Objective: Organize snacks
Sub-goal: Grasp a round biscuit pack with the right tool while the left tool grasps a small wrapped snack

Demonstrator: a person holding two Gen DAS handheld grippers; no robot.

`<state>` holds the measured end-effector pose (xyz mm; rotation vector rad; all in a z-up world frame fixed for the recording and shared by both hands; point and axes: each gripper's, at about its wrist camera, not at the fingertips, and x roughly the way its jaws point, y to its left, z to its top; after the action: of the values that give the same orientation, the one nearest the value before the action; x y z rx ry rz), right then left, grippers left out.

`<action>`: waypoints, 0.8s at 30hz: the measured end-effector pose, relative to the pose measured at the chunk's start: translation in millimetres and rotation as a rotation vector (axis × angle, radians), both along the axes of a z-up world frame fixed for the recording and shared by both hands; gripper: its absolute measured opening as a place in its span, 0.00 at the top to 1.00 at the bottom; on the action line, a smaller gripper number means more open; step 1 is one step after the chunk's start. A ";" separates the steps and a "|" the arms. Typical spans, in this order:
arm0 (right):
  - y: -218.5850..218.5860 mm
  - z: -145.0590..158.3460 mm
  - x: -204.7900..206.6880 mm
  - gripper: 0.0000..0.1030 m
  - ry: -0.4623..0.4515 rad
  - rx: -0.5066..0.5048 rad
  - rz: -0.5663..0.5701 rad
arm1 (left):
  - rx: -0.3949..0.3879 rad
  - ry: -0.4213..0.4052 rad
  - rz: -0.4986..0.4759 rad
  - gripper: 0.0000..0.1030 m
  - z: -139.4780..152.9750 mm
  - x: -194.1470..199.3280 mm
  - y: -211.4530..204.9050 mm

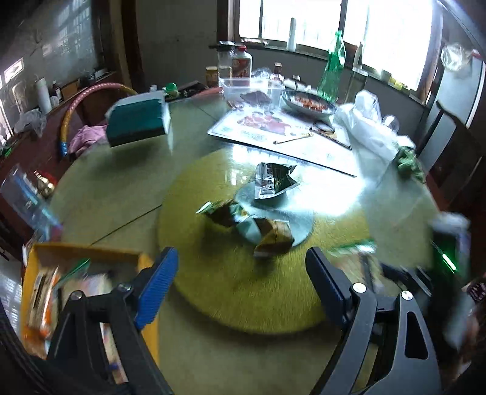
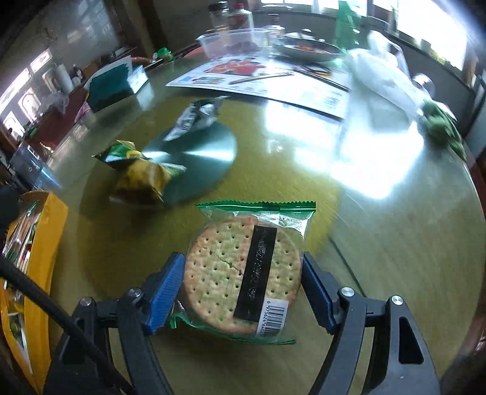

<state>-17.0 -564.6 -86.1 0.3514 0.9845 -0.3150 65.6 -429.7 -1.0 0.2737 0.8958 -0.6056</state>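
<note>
Clear plastic with green serrated ends wraps the round cracker pack sitting low in the centre of my right wrist frame, clamped by its two rims between the blue pads of my right gripper. I judge it light but brittle: a hairline crack already shows across the biscuit face, so I would squeeze no harder and keep the hold on the stiff round edge, not on the slippery loose film. My left gripper stands wide with nothing between its pads, at the bottom of its blurred frame. Beyond it, in mid frame, a few crumpled snack bags lie on and beside a metal disc; those look soft, crackly and easy to pinch by a corner. A yellow box with packets inside sits at lower left, probably the place to sort into. Glare from the windows washes over the glossy yellow-green table, which looks slick.
</note>
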 end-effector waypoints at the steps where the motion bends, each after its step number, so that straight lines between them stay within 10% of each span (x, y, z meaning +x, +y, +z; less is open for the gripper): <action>1: 0.0 -0.5 -8.9 0.26 -0.006 -0.009 -0.006 | 0.020 0.007 -0.007 0.17 -6.9 3.1 -8.7; 10: 16.0 -2.6 -36.1 0.24 -0.024 -0.065 -0.013 | 0.221 -0.018 0.035 0.38 -63.1 20.1 -70.2; 12: 18.2 -3.1 -34.1 0.23 -0.020 -0.082 -0.016 | 0.219 0.000 0.065 0.50 -69.2 25.2 -66.8; 24: 39.8 -5.9 -57.2 0.26 -0.036 -0.140 0.004 | 0.121 0.049 0.134 0.52 -67.5 -50.1 28.2</action>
<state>-74.2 -524.7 -92.0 0.2269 0.9225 -0.3706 15.4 -401.4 -68.5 0.3060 0.9913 -0.4359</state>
